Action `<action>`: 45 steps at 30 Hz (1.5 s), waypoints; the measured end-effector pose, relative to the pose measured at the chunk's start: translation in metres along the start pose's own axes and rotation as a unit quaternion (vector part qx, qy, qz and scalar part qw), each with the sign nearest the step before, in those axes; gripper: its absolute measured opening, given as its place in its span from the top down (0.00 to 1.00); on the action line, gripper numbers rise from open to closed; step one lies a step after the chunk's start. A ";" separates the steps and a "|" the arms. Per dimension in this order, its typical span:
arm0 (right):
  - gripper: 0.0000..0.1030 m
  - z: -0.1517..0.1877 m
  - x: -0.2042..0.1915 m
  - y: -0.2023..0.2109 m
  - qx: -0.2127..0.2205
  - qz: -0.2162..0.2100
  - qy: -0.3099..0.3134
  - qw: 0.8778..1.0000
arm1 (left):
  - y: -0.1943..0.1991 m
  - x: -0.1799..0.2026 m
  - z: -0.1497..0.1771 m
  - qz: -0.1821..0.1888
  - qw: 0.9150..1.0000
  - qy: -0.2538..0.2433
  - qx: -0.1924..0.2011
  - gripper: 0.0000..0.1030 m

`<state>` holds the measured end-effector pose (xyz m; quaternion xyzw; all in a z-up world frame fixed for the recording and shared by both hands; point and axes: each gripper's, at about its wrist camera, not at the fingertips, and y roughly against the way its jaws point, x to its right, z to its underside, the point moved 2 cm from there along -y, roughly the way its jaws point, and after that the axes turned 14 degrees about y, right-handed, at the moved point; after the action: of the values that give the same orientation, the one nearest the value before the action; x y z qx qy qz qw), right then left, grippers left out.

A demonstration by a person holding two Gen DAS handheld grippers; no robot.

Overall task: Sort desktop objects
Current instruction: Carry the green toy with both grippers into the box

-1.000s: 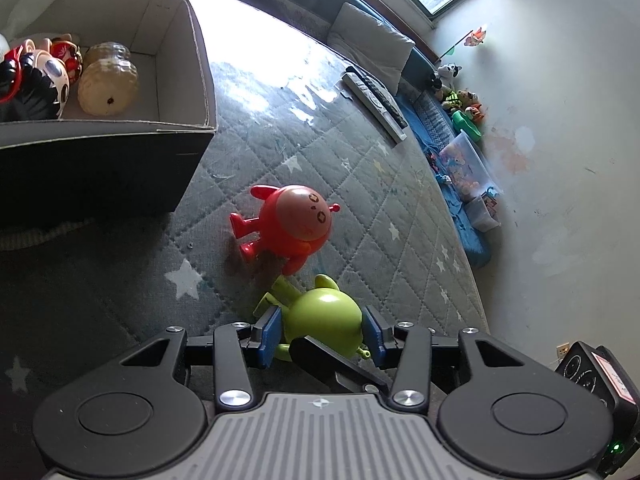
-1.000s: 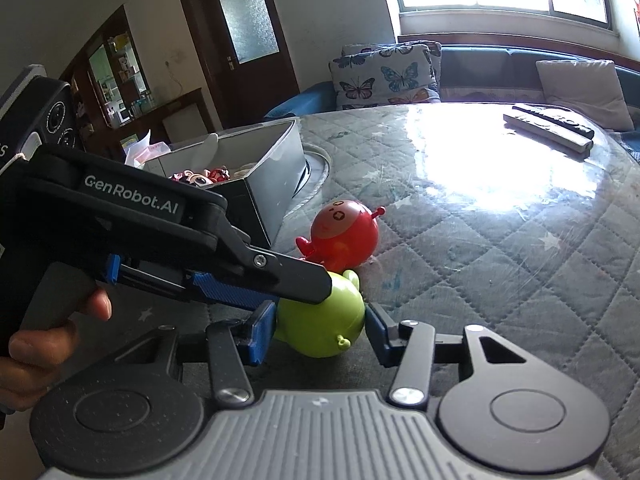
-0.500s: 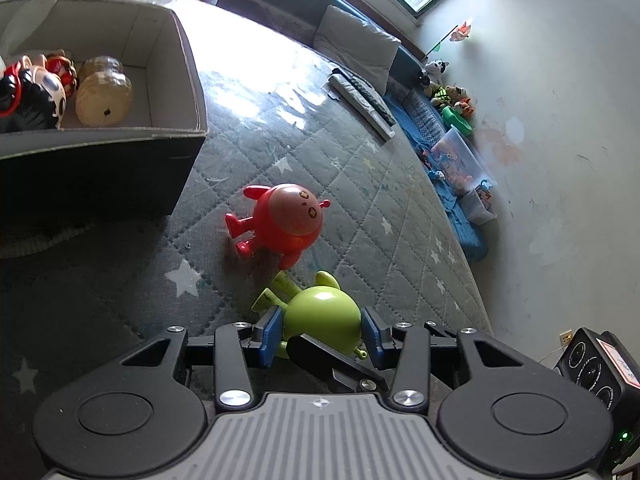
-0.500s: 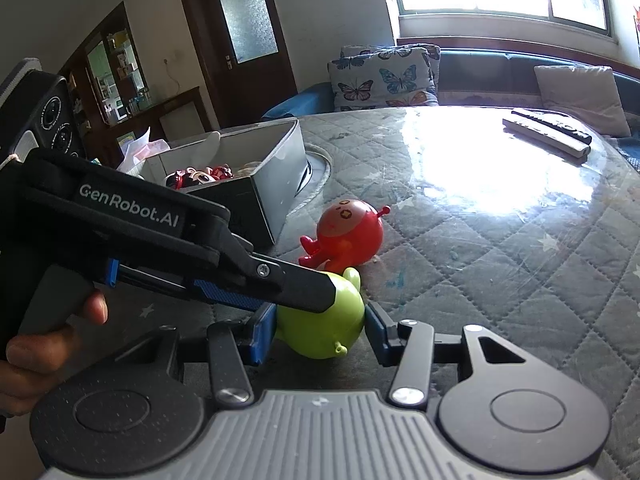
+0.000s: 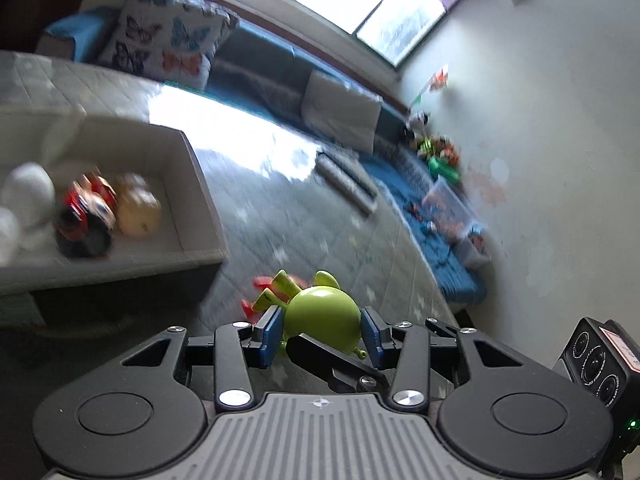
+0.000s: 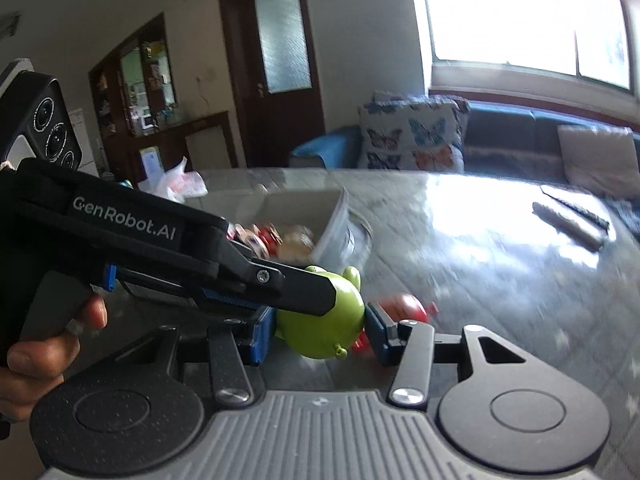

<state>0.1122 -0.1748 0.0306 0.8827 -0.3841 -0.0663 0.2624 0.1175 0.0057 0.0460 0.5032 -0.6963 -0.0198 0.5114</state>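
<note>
Left gripper: blue pads pressed on both flanks of the green toy, clamped on it; its black body reached in from the left in the right wrist view.
Right gripper: pads set either side of the green toy; the left pad touched it, while contact at the right pad could not be told.
Hand: bare fingers wrapped around the left gripper's grip, at the left edge.
Green toy: glossy lime, round-bodied, with small stubby limbs; its long axis ran away from the left gripper, limbs pointing toward the box.
Red toy: on the quilted table just behind the green toy, mostly hidden.
Box: open, grey, well beyond and left of the green toy, holding blurred toys.
Remote controls: far beyond the green toy.
</note>
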 end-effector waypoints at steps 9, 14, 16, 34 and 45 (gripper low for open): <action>0.53 -0.065 -0.036 -0.041 0.038 -0.043 0.055 0.997 | 0.049 -0.033 -0.053 -0.022 0.997 0.021 0.071 0.56; 0.53 -0.092 -0.053 -0.075 0.045 -0.072 0.073 0.994 | 0.062 -0.064 -0.081 -0.036 0.994 0.044 0.090 0.55; 0.53 -0.098 -0.059 -0.092 0.039 -0.088 0.075 0.993 | 0.062 -0.077 -0.088 -0.043 0.993 0.057 0.092 0.56; 0.53 -0.093 -0.089 -0.177 -0.053 -0.149 0.109 0.981 | 0.045 -0.164 -0.102 -0.064 0.985 0.143 0.065 0.56; 0.52 -0.087 -0.098 -0.183 -0.075 -0.151 0.133 0.977 | 0.041 -0.176 -0.100 -0.073 0.984 0.149 0.061 0.56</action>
<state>0.1897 0.0352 0.0026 0.9095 -0.2020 -0.0159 0.3630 0.1576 0.2021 -0.0057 0.5807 -0.5737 0.0607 0.5745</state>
